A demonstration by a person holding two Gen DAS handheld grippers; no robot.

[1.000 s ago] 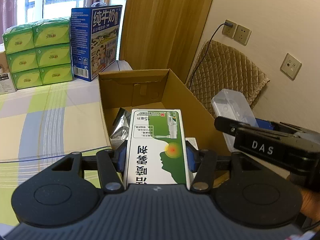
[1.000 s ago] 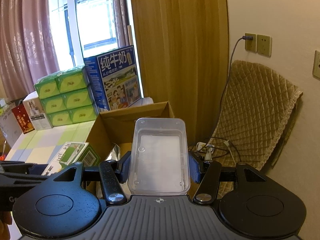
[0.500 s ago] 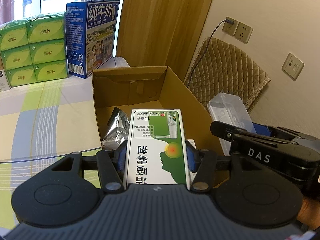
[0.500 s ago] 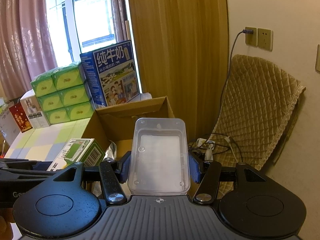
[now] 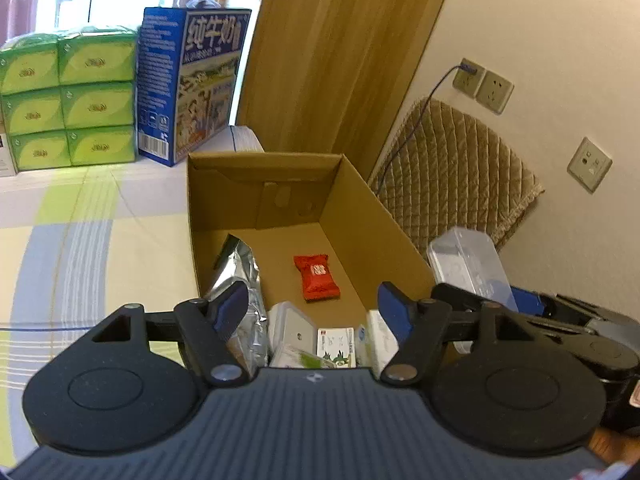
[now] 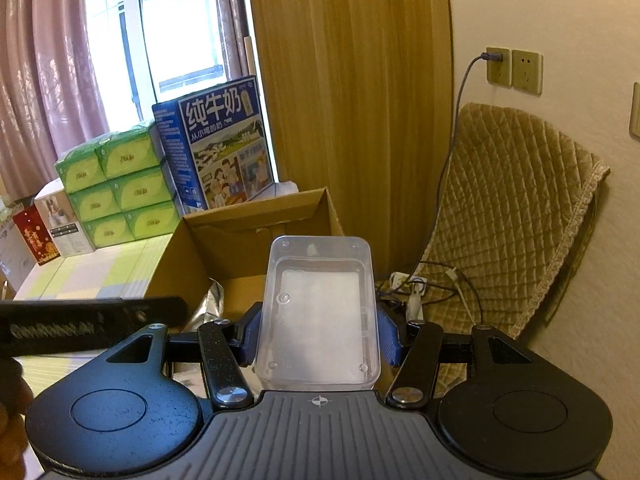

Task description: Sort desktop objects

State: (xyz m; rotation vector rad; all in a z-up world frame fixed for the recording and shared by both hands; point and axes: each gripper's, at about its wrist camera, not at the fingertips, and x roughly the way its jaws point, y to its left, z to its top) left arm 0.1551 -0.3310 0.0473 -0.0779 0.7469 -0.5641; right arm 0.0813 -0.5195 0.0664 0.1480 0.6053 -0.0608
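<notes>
Left wrist view looks down past the left gripper (image 5: 316, 306), whose blue-padded fingers (image 5: 231, 307) stand spread wide with nothing between them, over the open brown cardboard box (image 5: 362, 216). On the box floor lie a small red foil snack packet (image 5: 317, 277), a crumpled silver foil bag (image 5: 240, 276) against the left wall, and, nearest the camera, a pale lidded plastic case (image 5: 291, 326) and a green-and-white printed carton (image 5: 336, 344); both are partly cut off by the gripper body, so their full shapes cannot be made out, and the carton's print is too small to read. To the right, the clear rectangular plastic container (image 5: 470, 270) shows beyond the box wall, its lower end hidden behind the black frame of the right gripper.

Right wrist view shows what the other cannot: the right gripper (image 6: 318, 334) is clamped on the clear container (image 6: 318, 312), blue pads pressed to its two long sides, the container held above the near right part of the box (image 6: 256, 220). From here the box floor is mostly hidden; only a corner of the silver bag (image 6: 210, 304) peeks out. A blurred black bar crossing the left edge is part of the left gripper. Behind the box on the table stand a blue milk carton case (image 6: 216, 144) and stacked green tissue packs (image 6: 116, 192).
</notes>
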